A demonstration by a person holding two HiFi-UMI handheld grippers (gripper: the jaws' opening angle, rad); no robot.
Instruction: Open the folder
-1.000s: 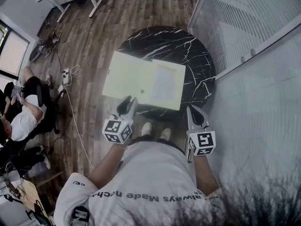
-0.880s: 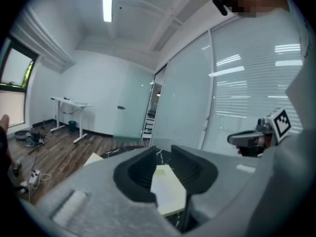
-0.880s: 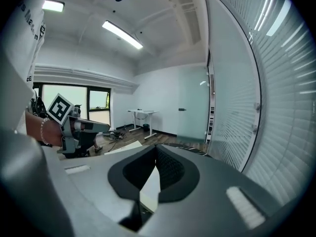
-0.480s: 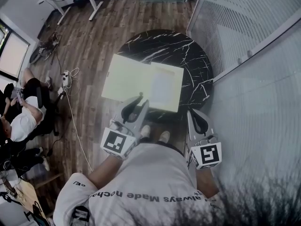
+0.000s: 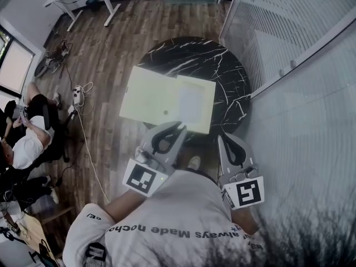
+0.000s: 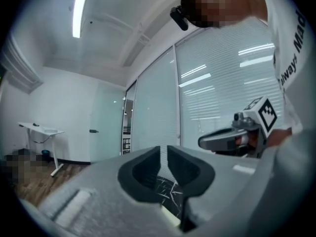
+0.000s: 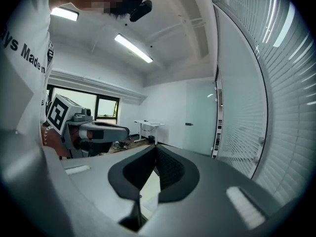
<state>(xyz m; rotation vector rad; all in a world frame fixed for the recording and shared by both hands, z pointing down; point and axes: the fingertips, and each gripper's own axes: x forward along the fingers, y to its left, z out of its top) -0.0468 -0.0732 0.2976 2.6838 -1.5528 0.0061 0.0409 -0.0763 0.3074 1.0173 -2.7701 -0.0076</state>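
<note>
Bounding edges: a round black marble table (image 5: 222,65) stands between a ribbed glass wall (image 5: 289,38) on the right and open wood-plank floor (image 5: 111,49) on the left. A seated person (image 5: 25,143) and a trailing cable (image 5: 83,127) are out there, well apart from the table.
Folder: the pale yellow card folder (image 5: 161,96) lies spread open and flat on the table, its left part jutting past the rim.
Left gripper: the left gripper (image 5: 181,126) has its jaws a narrow slit apart. They have just been closing, with nothing between them.
Right gripper: the right gripper (image 5: 223,137) has its tips together and holds nothing.
Hands: both grippers hover close before the person's white shirt (image 5: 183,216), by the table's near rim. They point toward the folder without touching it, and the left one leans rightward.
</note>
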